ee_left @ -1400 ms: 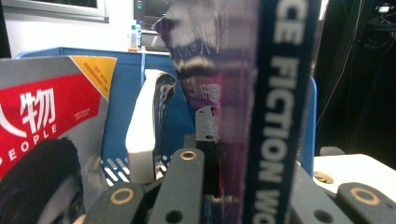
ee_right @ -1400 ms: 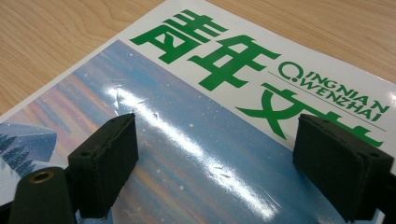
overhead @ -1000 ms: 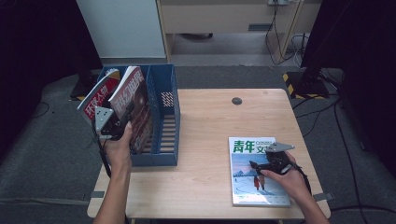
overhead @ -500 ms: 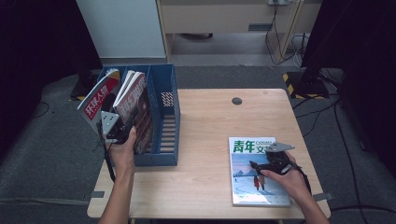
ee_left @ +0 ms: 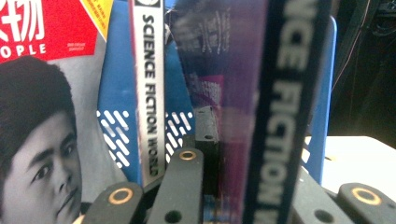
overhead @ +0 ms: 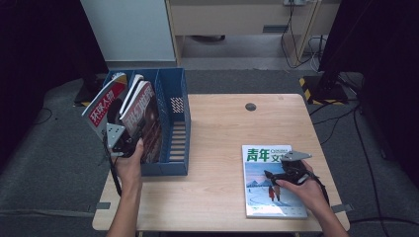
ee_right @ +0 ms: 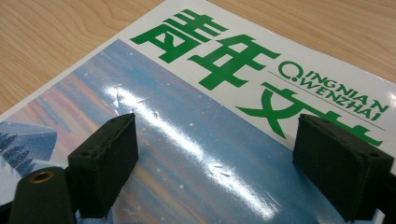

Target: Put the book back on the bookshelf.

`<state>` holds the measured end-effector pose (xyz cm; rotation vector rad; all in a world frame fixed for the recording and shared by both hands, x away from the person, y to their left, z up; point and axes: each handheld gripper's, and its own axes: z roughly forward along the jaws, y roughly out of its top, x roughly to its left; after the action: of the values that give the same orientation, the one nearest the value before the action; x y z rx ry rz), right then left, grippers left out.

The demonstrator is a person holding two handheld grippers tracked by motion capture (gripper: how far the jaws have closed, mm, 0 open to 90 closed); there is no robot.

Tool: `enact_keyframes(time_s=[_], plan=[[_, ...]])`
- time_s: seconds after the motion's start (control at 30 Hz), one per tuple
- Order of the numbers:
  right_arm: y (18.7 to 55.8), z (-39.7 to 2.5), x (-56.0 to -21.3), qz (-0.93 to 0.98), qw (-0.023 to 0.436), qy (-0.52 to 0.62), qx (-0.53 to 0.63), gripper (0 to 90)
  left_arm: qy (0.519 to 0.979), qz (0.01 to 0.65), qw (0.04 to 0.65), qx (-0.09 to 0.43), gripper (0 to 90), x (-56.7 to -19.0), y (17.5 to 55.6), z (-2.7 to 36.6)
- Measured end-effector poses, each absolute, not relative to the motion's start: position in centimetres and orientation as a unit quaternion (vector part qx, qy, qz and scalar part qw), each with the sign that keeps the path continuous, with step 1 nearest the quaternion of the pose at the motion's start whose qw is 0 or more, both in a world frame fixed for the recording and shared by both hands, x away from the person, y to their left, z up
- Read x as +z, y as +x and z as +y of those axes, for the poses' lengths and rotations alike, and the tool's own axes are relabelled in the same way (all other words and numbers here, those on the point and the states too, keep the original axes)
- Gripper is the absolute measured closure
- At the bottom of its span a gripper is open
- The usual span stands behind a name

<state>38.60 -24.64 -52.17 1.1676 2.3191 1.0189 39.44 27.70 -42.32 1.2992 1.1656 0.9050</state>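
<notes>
Two tools — left (ee_left: 233, 154) clamping a blurred magazine (ee_left: 243, 93), right (ee_right: 219, 163) spread open over another's cover (ee_right: 196, 116).

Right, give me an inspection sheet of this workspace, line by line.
Surface: light wooden table, round dark grommet near the far edge.
Job's things: blue plastic file rack at the table's left end, holding magazines; purple Science Fiction World magazine between the jaws; green-titled landscape-cover magazine flat at the front right.
Clutter: nothing seen.
Grippers: left gripper at the rack, shut on the purple magazine; right gripper open over the flat magazine.
Cables: black leads on the floor, right.
Surroundings: grey carpet, white cabinet behind.
</notes>
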Motion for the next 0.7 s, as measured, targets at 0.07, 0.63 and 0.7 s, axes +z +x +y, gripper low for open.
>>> enact_keyframes(time_s=[0.07, 0.63, 0.7], plan=[[38.61, -24.64, -52.17, 0.819, 0.176, 0.412, 0.360, 14.3, 0.553, 0.494, 0.551, 0.383, 83.4, -42.37, 39.23, 27.78], [38.59, -24.65, -52.17, 0.818, 0.176, 0.412, 0.360, 14.2, 0.553, 0.497, 0.554, 0.374, 79.3, -42.13, 38.61, 27.72], [38.59, -24.65, -52.17, 0.818, 0.176, 0.412, 0.360, 14.2, 0.556, 0.496, 0.552, 0.374, 80.1, -41.94, 38.54, 27.64]])
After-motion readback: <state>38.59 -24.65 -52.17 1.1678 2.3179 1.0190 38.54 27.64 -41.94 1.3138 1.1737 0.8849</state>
